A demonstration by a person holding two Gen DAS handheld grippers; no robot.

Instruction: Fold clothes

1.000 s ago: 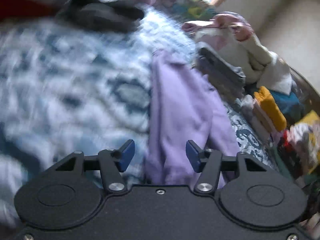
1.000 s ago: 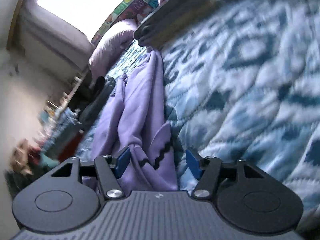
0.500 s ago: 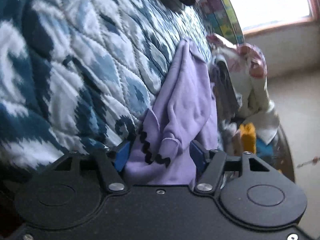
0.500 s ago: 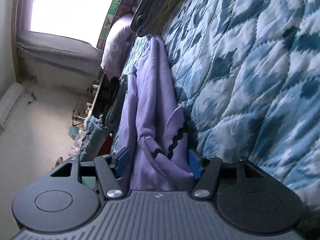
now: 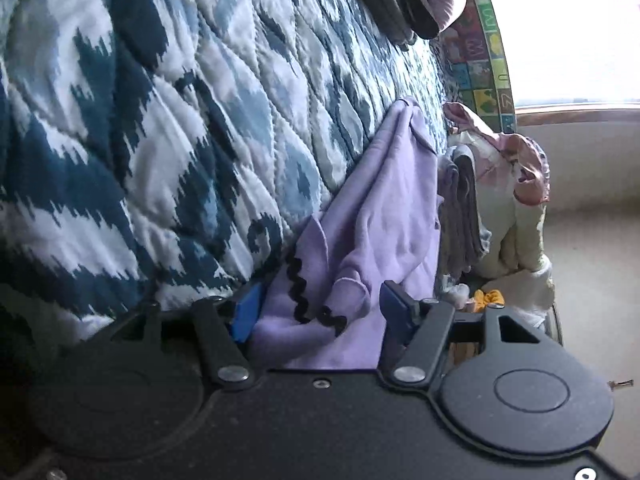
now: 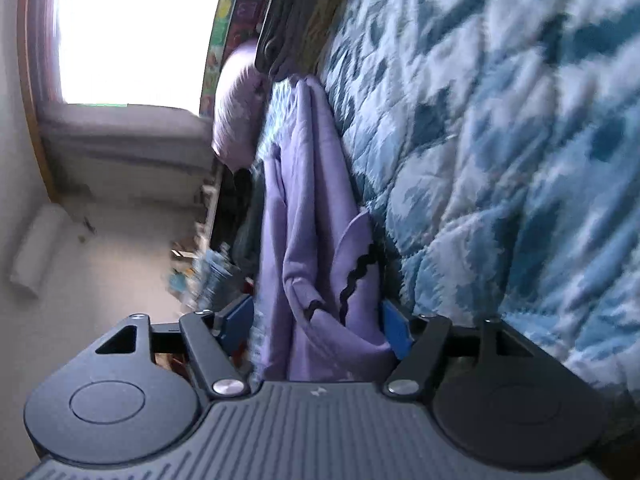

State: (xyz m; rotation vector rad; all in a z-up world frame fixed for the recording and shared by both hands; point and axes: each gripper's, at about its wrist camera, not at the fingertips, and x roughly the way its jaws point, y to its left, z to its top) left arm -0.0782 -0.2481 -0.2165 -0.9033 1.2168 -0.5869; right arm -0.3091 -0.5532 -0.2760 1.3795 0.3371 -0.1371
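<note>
A lilac garment (image 5: 384, 216) with black zigzag trim lies in a long bunched strip on the blue and white quilt (image 5: 160, 128). My left gripper (image 5: 320, 308) is open, and the trimmed end of the garment lies between its blue fingertips (image 5: 248, 312). The same garment (image 6: 304, 208) shows in the right wrist view. My right gripper (image 6: 316, 320) is open too, its blue fingertips (image 6: 394, 330) either side of the garment's trimmed end. Both cameras are rolled sideways, low over the quilt (image 6: 500, 140).
A heap of mixed clothes (image 5: 508, 200) lies past the garment in the left wrist view. Dark folded clothes (image 5: 396, 4) and a lilac pillow (image 6: 236, 116) lie further along the bed. A bright window (image 6: 132, 28) and cluttered floor (image 6: 204, 272) are beyond.
Both grippers have dropped low and rolled sideways, closing in on the garment's trimmed ends, which now lie between the fingertips. The jaws stay open.
</note>
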